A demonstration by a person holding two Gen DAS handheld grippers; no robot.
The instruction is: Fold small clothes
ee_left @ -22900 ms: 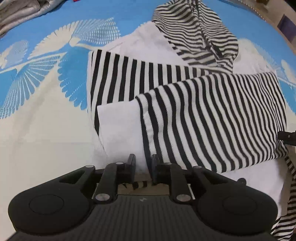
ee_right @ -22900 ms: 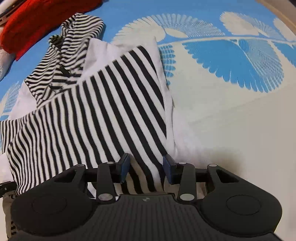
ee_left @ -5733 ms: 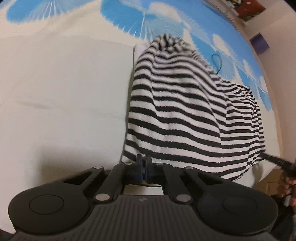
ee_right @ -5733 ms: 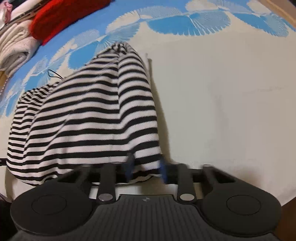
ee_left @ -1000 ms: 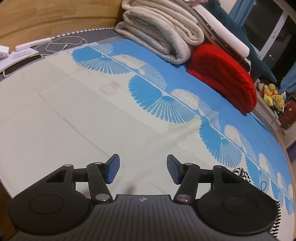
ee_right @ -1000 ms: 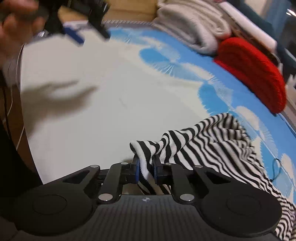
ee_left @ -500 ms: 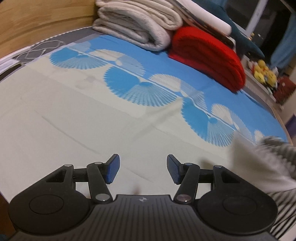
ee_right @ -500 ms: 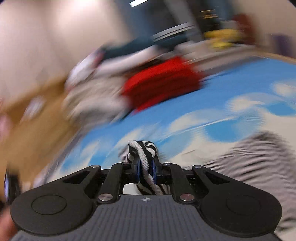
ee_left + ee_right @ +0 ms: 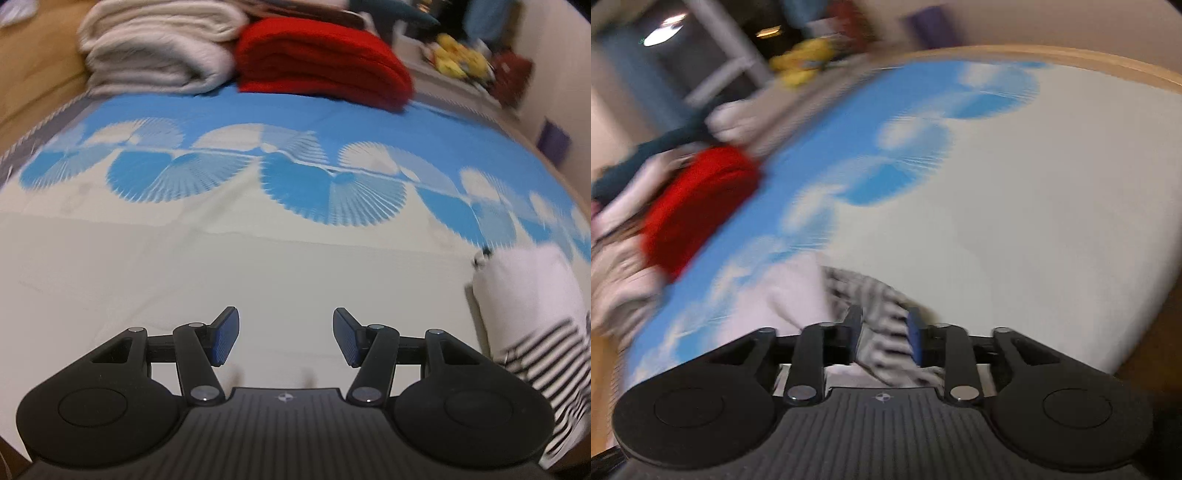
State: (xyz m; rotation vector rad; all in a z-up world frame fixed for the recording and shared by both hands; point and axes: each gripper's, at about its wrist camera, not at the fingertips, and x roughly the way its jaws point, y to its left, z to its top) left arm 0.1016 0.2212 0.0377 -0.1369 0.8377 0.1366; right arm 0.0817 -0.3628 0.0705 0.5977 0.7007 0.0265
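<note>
You are working over a big bed [image 9: 258, 266] with a cream sheet and blue fan shapes. At the far side lie a rolled cream blanket [image 9: 155, 48] and a folded red blanket [image 9: 325, 66], side by side and touching.

The thing to fold is the striped top [image 9: 528, 332]. In the left view it sits at the right edge of the picture, bunched up, white on top and black-and-white stripes below. It looks longer front to back than side to side, but the blur makes this hard to tell.

Your left gripper [image 9: 284, 339] hangs over bare sheet. Its jaws stand wide apart with nothing between them. The top is well off to its right.

Your right gripper [image 9: 884, 339] is right at the top. Its jaws are opening now. A bit of striped cloth [image 9: 882, 317] lies between them, but the jaws look clear of it on both sides. The picture is blurry, so I cannot be sure the cloth is fully free.

So your right hand is much nearer the top. I think your left hand must go to the right to reach it.
</note>
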